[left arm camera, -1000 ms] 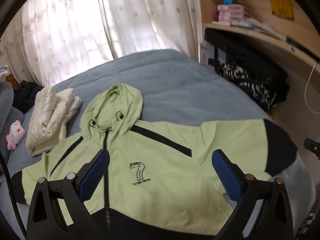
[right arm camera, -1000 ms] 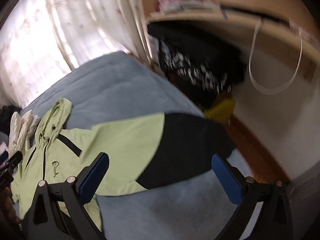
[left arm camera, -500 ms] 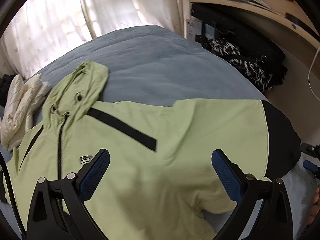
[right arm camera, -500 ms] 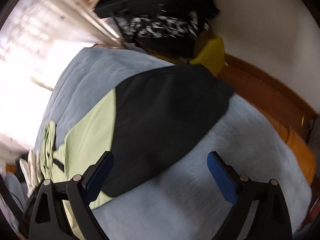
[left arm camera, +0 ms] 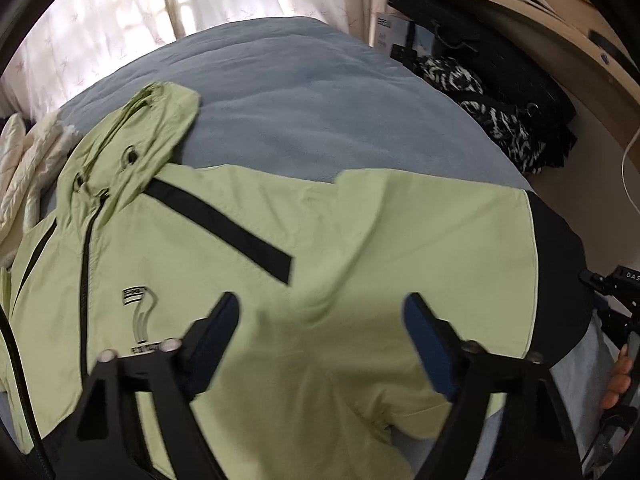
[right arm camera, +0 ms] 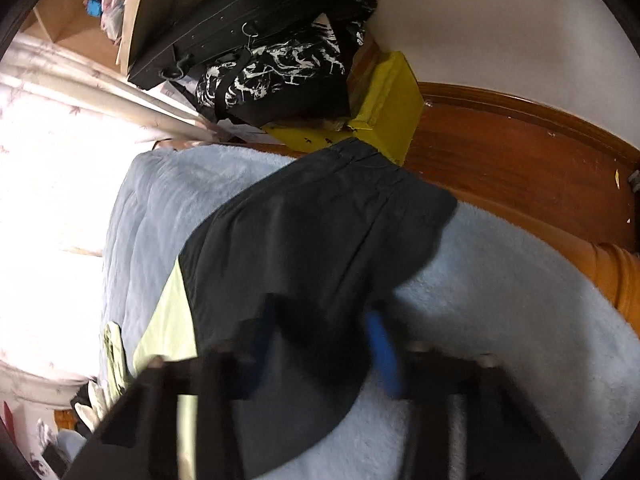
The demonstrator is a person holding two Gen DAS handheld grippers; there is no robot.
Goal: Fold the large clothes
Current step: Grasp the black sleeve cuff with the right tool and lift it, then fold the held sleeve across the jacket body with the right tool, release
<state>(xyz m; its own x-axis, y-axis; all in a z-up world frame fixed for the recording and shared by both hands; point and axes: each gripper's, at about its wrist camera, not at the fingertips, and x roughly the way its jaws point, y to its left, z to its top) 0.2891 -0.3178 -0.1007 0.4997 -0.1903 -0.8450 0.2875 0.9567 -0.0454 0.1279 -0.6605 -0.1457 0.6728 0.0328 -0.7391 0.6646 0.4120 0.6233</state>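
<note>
A light green hooded jacket with black trim lies front up on the blue-grey blanket, its hood at the upper left. My left gripper hovers low over the chest by the sleeve's root. Its jaws are closing, with green cloth under them and nothing pressed between the pads. The black sleeve end lies near the bed's edge. My right gripper is blurred. Its jaws are closing around the sleeve's near edge, with black cloth between the pads. A hand shows at the right edge.
A folded white padded garment lies left of the hood. Black bags and a patterned cloth are piled beside the bed under a wooden shelf. A yellow box and wooden floor lie past the bed's edge.
Both grippers came down closer to the jacket. The left jaws narrowed over the green cloth. The right gripper rolled, and its jaws narrowed a lot around the black sleeve end.
</note>
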